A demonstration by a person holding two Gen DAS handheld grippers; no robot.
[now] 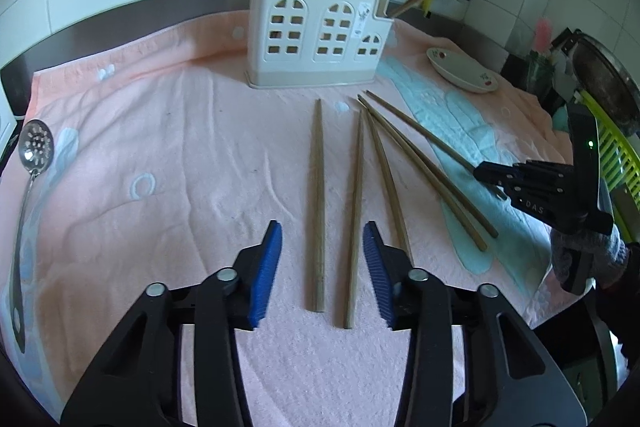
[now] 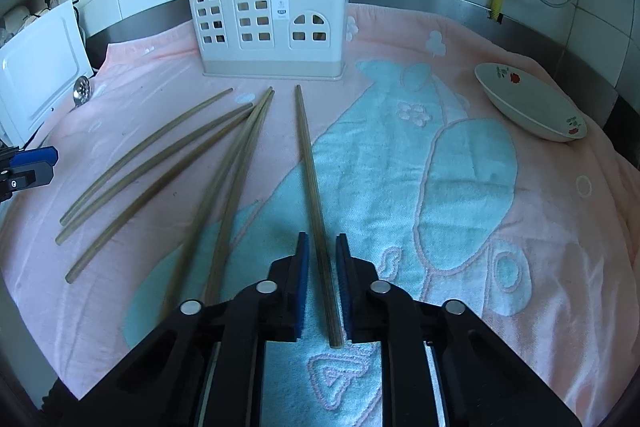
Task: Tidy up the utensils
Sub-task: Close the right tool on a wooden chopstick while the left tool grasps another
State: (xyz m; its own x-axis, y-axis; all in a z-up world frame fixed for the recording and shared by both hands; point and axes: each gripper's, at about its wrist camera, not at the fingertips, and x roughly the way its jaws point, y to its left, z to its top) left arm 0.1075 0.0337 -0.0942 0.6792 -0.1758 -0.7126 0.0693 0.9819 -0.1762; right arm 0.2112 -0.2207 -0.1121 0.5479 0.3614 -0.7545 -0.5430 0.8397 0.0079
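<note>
Several wooden chopsticks lie on a pink towel (image 1: 160, 147) in front of a white house-shaped utensil holder (image 1: 318, 41), which also shows in the right wrist view (image 2: 272, 23) and has a few utensils standing in it. My left gripper (image 1: 322, 239) is open, with two chopsticks (image 1: 316, 203) between its blue pads. My right gripper (image 2: 322, 247) straddles the rightmost chopstick (image 2: 314, 195); its jaws are narrowly apart and small gaps show on both sides. The right gripper shows in the left wrist view (image 1: 486, 173) over that chopstick.
A slotted metal spoon (image 1: 28, 195) lies at the towel's left edge. A floral white dish (image 2: 532, 103) sits at the right. A white appliance (image 2: 36, 71) stands at the left, a green rack (image 1: 616, 163) at the right. Tiled wall and pipes stand behind.
</note>
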